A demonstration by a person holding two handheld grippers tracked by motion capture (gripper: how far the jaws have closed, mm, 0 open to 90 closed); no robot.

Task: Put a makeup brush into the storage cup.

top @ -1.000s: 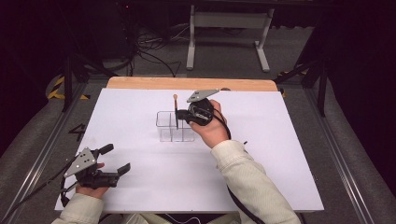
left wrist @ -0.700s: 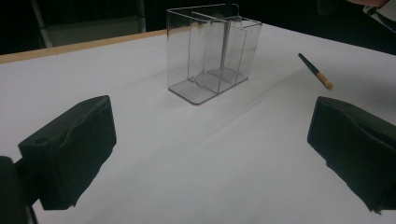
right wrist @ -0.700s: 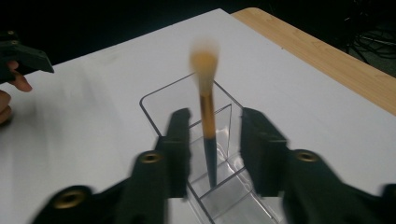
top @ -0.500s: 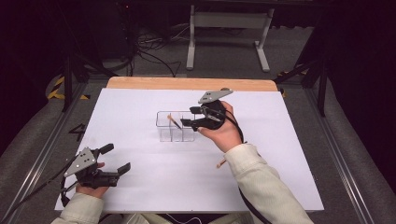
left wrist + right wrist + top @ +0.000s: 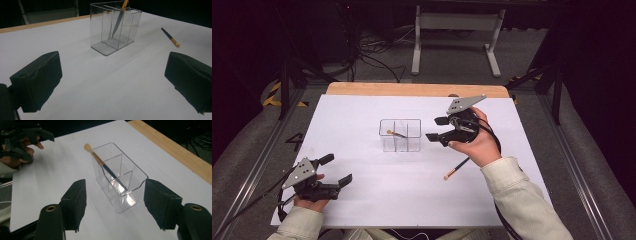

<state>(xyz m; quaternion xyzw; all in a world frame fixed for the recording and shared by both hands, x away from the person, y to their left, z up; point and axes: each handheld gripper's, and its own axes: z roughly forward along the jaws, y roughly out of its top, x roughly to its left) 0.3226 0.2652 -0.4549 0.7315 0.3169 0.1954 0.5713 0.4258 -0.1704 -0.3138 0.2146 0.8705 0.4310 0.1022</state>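
A clear divided box (image 5: 400, 144) stands mid-table. A brush (image 5: 396, 134) with a tan tip leans inside it, its bristle end over the left rim; the same brush (image 5: 105, 167) and box (image 5: 130, 195) sit just ahead of my right gripper (image 5: 115, 187). That right gripper (image 5: 436, 129) hovers to the right of the box, open and holding nothing. A second brush (image 5: 456, 168) lies flat on the sheet below the right hand, and the left gripper view has this brush (image 5: 171, 38) right of the box (image 5: 100, 37). My left gripper (image 5: 337, 169) rests open at the front left.
A white sheet (image 5: 362, 200) covers the table, with a wooden strip (image 5: 412, 90) along the far edge. Beyond the table stand a grey metal frame (image 5: 457, 22) and floor cables (image 5: 372, 60). A cable (image 5: 242, 210) trails from the left gripper.
The right gripper held the brush upright over the box, let it go, and drew back to the right. The brush now leans inside the box. The left gripper stayed put.
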